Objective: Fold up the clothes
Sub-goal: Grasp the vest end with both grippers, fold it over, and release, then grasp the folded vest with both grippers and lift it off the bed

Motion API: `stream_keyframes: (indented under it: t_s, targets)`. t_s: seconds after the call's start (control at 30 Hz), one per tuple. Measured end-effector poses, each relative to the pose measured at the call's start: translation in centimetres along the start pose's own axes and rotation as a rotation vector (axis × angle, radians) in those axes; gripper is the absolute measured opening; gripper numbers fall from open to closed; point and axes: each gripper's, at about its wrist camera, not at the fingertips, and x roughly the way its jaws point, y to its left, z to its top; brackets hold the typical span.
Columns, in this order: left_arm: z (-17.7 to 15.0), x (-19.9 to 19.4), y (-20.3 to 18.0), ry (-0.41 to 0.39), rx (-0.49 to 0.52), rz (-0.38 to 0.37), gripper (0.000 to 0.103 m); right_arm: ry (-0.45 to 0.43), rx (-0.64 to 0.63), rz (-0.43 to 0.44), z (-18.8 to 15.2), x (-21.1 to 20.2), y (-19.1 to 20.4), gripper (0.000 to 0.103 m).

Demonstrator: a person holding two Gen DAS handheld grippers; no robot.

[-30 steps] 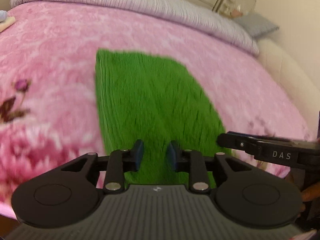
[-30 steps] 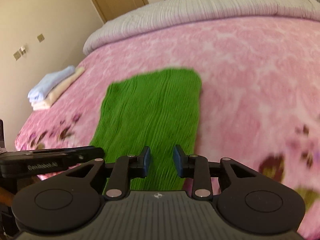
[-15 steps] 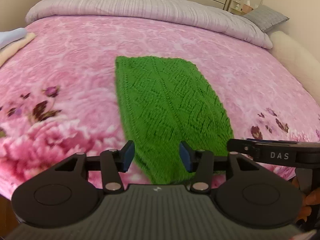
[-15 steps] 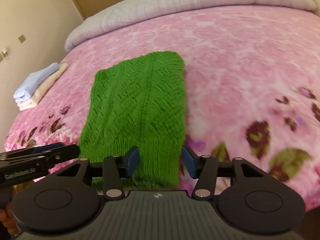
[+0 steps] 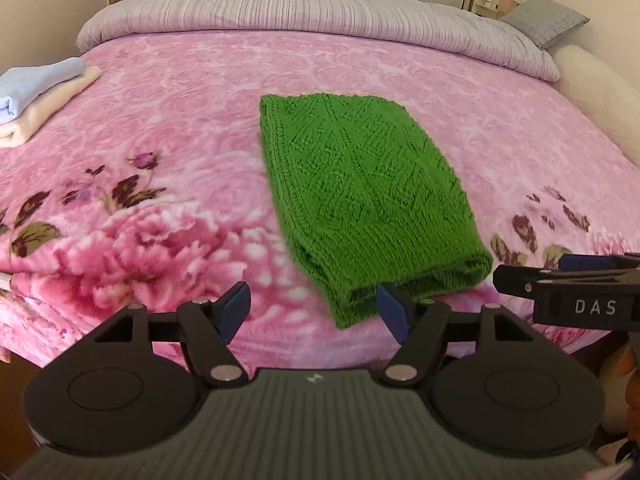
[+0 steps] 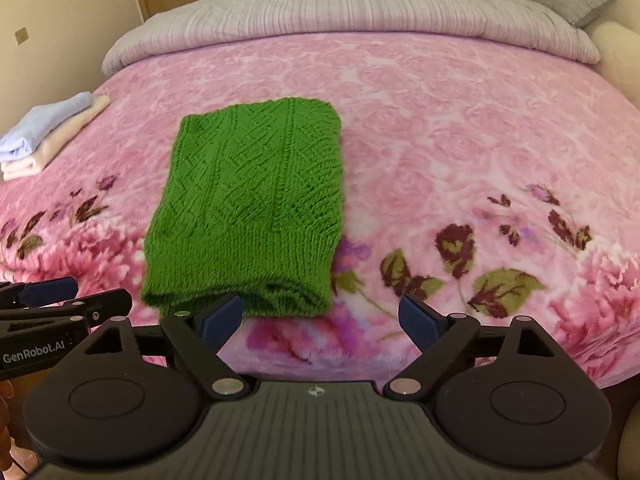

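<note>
A green knitted garment (image 5: 360, 192) lies folded into a long rectangle on the pink floral bedspread (image 5: 168, 128); it also shows in the right wrist view (image 6: 252, 208). My left gripper (image 5: 314, 308) is open and empty, pulled back just short of the garment's near edge. My right gripper (image 6: 320, 318) is open and empty, also just short of that near edge, towards its right corner. Each gripper shows from the side in the other's view: the right one (image 5: 568, 280) and the left one (image 6: 60, 300).
A stack of folded light blue and cream cloths (image 5: 36, 96) sits at the bed's left edge, also in the right wrist view (image 6: 44, 136). A grey ribbed duvet (image 5: 320, 12) lies across the head of the bed. A grey pillow (image 5: 544, 20) sits at the far right.
Both grippers opened, let go of the green garment and drew back and up from it. The garment now lies flat by itself on the bed.
</note>
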Motion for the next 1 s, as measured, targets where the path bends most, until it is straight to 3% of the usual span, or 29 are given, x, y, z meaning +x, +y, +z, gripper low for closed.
stream_keyframes:
  t_s: [0.53,1.0]
  targets:
    - [-0.9,-0.7,0.6,0.011,-0.005,0.044,0.073,0.002,-0.002,0.003,-0.9,-0.6,0.3,0.088]
    - [-0.8,-0.6,1.1,0.009,-0.017,0.030,0.075,0.004,0.000,-0.006,-0.9,-0.7,0.1,0.088]
